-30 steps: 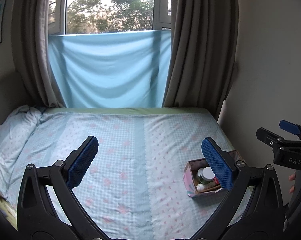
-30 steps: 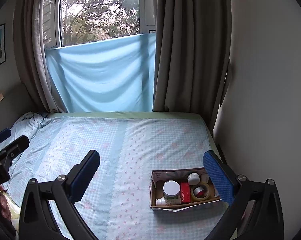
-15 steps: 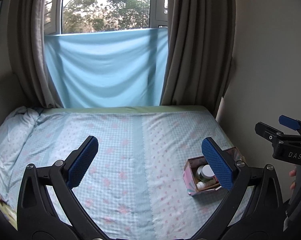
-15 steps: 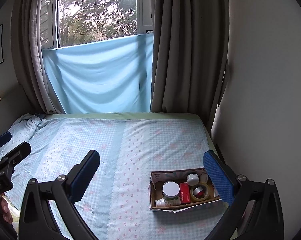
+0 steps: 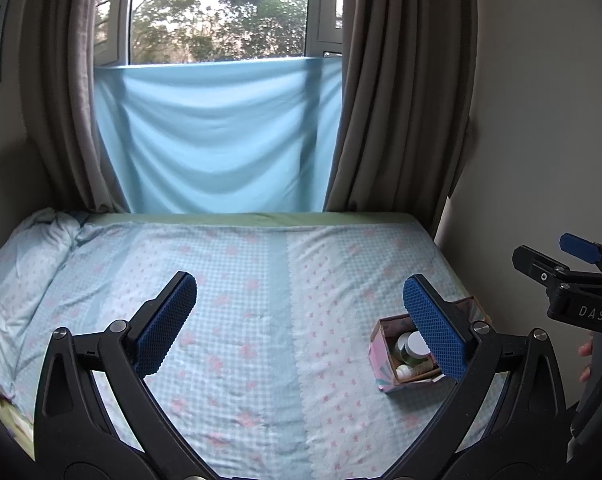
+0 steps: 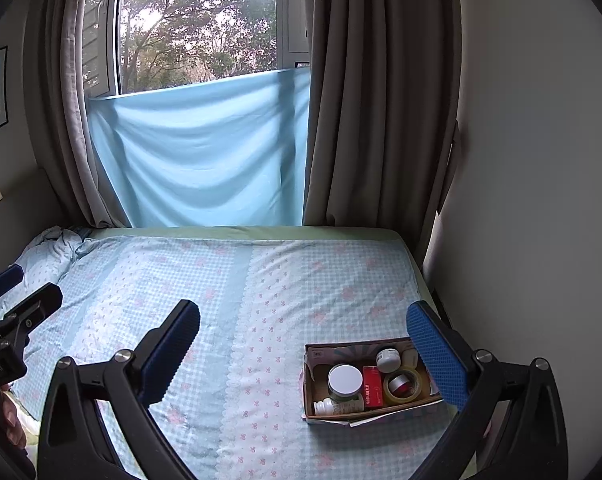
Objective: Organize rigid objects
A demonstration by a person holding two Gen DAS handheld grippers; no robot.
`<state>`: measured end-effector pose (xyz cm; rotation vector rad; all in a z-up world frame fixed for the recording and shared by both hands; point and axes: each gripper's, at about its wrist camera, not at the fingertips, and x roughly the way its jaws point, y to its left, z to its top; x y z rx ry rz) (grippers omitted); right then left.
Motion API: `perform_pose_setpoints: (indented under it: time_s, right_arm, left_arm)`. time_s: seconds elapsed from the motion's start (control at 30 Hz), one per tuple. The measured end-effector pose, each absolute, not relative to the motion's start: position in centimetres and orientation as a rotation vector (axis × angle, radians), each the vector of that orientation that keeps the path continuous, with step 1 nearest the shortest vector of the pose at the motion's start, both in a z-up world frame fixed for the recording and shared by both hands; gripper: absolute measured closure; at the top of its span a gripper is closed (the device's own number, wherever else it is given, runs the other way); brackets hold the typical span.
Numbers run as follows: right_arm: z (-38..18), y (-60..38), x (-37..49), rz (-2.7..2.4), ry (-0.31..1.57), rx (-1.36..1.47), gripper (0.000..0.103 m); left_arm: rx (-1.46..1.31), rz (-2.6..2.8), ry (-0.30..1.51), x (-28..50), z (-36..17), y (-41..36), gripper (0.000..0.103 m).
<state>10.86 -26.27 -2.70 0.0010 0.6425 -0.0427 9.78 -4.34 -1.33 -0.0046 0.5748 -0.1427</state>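
A small cardboard box (image 6: 343, 348) sits on the bed near its right edge; it also shows in the left wrist view (image 5: 385, 378). It holds a white-lidded jar (image 6: 345, 380), a red carton (image 6: 372, 391), a tape roll (image 6: 403, 386), a small white-capped jar (image 6: 388, 359) and a small white bottle (image 6: 325, 407). My left gripper (image 5: 301, 324) is open and empty, above the bed left of the box. My right gripper (image 6: 303, 354) is open and empty, above and in front of the box; it also shows in the left wrist view (image 5: 557, 264).
The bed (image 6: 261, 280) has a blue checked sheet with a rumpled quilt (image 6: 49, 248) at the far left. A blue cloth (image 6: 205, 152) and grey curtains (image 6: 381, 100) hang at the window behind. A wall (image 6: 533, 200) runs close along the bed's right side.
Both views have tilted up slightly and drifted; the box sits a little lower and further right in the left wrist view. Both grippers stay open and empty.
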Motion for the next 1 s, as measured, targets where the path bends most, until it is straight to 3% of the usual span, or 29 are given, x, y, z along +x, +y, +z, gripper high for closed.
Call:
perform_pose_setpoints:
  time_s: [1.0]
  right_arm:
    - [-2.5, -26.3, 11.6, -0.059, 0.638, -0.006, 0.000]
  left_arm:
    - [-0.051, -0.079, 0.517, 9.5, -0.8, -3.1, 0.000]
